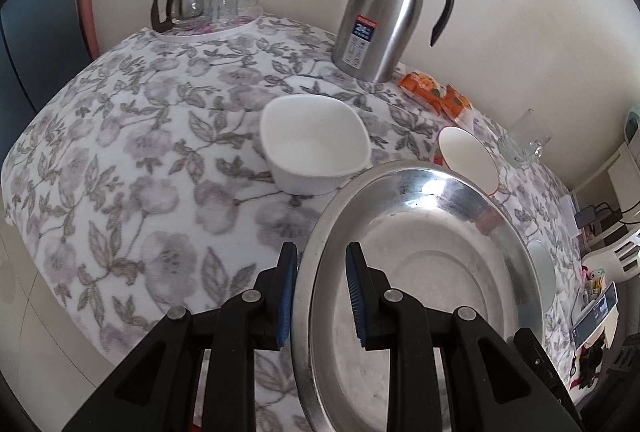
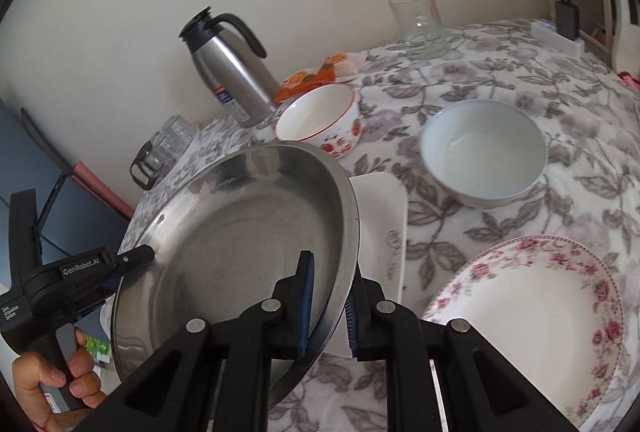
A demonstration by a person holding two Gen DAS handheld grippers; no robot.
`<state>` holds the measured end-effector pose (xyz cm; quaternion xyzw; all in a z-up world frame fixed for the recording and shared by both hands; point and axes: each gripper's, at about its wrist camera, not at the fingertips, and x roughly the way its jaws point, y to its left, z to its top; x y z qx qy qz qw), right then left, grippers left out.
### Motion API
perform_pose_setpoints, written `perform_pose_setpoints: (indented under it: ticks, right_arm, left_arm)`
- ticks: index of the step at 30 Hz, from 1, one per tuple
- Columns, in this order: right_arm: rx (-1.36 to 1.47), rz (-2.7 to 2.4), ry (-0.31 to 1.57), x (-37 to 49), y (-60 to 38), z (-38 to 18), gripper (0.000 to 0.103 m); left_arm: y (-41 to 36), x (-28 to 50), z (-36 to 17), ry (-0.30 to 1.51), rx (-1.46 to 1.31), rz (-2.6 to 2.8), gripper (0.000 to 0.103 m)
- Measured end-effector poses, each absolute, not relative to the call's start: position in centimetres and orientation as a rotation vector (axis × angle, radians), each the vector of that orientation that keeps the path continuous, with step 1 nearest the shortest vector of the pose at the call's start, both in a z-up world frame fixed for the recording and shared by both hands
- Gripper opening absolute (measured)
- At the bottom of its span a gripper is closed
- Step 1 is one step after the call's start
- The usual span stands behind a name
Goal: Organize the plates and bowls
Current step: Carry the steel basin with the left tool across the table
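Closest in, the right gripper [image 2: 329, 306] pinches the near rim of a wide, shallow stainless-steel plate [image 2: 240, 232], one blue-padded finger inside the rim and one outside. Across it, the left gripper [image 1: 320, 296] straddles the opposite rim, pads narrowed around the metal, though I cannot tell whether they touch it. White lettering on that tool's black body reads "GenRobot.AI" and "Data Acquisition System". The plate tilts above the grey floral tablecloth [image 1: 140, 160].

Just beyond its edge lies a white rectangular dish [image 2: 382, 216], and to the right a round porcelain plate with pink roses [image 2: 532, 316]. Further back stand a plain white round bowl [image 2: 484, 152], a white bowl with red strawberry prints [image 2: 320, 120] and a white squarish bowl [image 1: 314, 142].

By the wall stands a brushed-steel vacuum jug with black handle [image 1: 384, 12], whose label shows a large "24".
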<state>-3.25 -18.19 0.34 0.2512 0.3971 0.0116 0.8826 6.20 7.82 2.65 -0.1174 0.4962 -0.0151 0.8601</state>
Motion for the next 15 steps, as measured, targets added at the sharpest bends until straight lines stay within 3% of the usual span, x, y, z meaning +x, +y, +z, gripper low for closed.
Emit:
perform_pose_setpoints:
  ticks: [15]
  right_arm:
    - [0.584, -0.089, 0.866, -2.8, -22.1, -2.4, 0.015]
  left_arm:
    - [2.6, 8.7, 0.0, 1.085, -0.212, -0.073, 0.025]
